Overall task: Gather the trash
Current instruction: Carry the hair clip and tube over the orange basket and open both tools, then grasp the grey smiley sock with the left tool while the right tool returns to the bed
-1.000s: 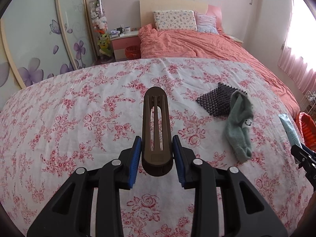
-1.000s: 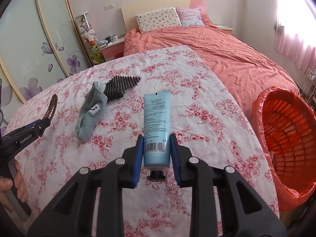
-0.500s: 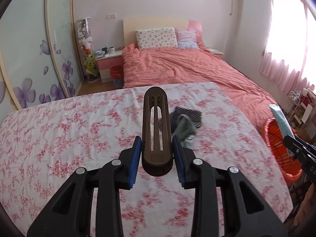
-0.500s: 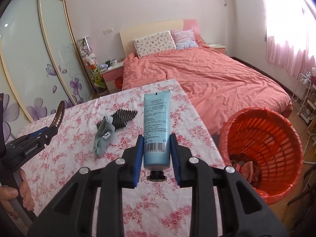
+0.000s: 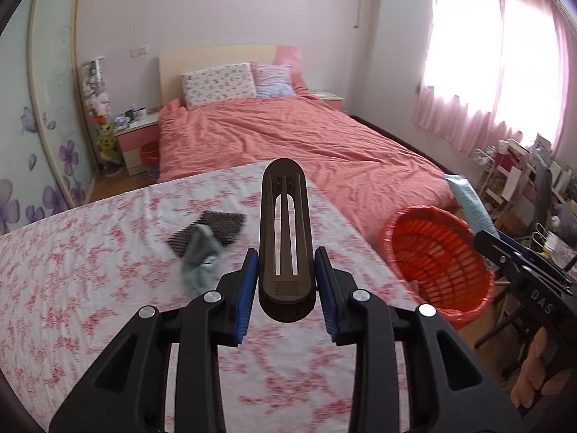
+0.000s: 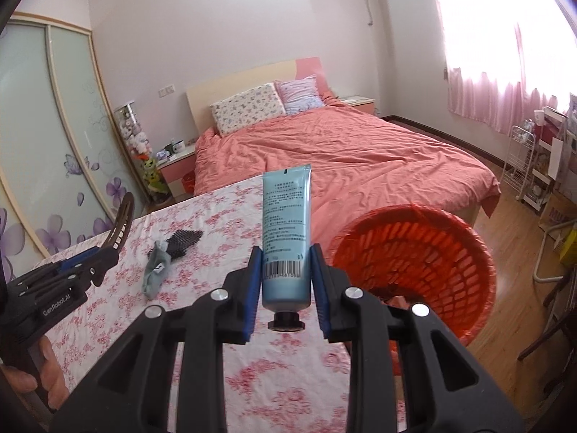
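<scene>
Brown plastic, long and slotted, a comb-like piece (image 5: 285, 238) stands clamped between the blue-padded fingers (image 5: 247, 296) of the left gripper (image 5: 286, 297), its rounded tip pointing away from them. The right gripper (image 6: 285, 297) has its fingers (image 6: 252, 294) closed on a pale blue tube (image 6: 286, 238), black cap toward the camera and barcode facing up. Beyond and to the right of both sets of fingers stands an orange basket (image 6: 450, 249) on the floor, beside the floral-covered surface (image 5: 90, 281). Ahead of the fingers and to their left, a grey-green sock (image 5: 200, 263) lies on that surface, touching a dark studded mat (image 5: 220, 229).
</scene>
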The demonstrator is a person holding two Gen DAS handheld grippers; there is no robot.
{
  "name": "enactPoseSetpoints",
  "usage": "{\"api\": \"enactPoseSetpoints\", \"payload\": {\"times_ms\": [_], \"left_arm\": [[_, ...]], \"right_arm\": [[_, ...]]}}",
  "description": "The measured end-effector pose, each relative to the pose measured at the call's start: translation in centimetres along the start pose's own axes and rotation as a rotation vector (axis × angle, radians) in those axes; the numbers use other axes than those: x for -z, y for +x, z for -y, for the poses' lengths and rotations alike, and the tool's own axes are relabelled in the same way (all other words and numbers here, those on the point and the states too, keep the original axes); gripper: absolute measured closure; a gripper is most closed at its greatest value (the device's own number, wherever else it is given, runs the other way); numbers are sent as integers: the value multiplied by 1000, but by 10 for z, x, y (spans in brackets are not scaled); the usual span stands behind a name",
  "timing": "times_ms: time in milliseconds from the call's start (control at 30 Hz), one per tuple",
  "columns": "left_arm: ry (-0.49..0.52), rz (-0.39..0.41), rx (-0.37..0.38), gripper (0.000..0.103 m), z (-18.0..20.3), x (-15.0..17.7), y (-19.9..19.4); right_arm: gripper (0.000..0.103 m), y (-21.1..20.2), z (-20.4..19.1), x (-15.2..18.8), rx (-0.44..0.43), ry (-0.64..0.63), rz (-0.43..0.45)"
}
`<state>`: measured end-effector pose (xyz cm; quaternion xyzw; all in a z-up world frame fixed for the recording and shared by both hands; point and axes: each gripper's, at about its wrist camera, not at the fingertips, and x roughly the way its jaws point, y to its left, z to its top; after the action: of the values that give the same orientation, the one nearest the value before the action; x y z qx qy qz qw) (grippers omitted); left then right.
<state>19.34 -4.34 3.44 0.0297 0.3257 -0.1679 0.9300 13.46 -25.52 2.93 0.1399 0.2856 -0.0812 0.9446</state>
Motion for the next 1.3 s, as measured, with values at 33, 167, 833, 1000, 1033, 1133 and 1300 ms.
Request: {"api": "enactPoseSetpoints", "payload": {"times_ms": [33, 167, 833, 1000, 1033, 1133, 1300], "left_arm": [[9, -1, 21, 70, 9, -1, 2], [49, -8, 92, 70, 47, -3, 15], [161, -104, 226, 41, 170, -5, 98], [140, -142, 148, 36, 150, 6, 107], [136, -144, 117, 33, 140, 10, 106], [133, -149, 41, 29, 122, 15, 104], [106, -143, -98, 21, 73, 22, 96]], "right_arm": [[76, -1, 7, 0, 8, 8, 2], [76, -5, 38, 0, 47, 45, 8], [67, 50, 167, -11, 107, 236, -22], [55, 59, 160, 0, 149, 186, -41], [53, 60, 158, 3, 149, 183, -45], [51, 61, 151, 12, 154, 175, -60], [49, 66, 138, 21, 177, 147, -89]]}}
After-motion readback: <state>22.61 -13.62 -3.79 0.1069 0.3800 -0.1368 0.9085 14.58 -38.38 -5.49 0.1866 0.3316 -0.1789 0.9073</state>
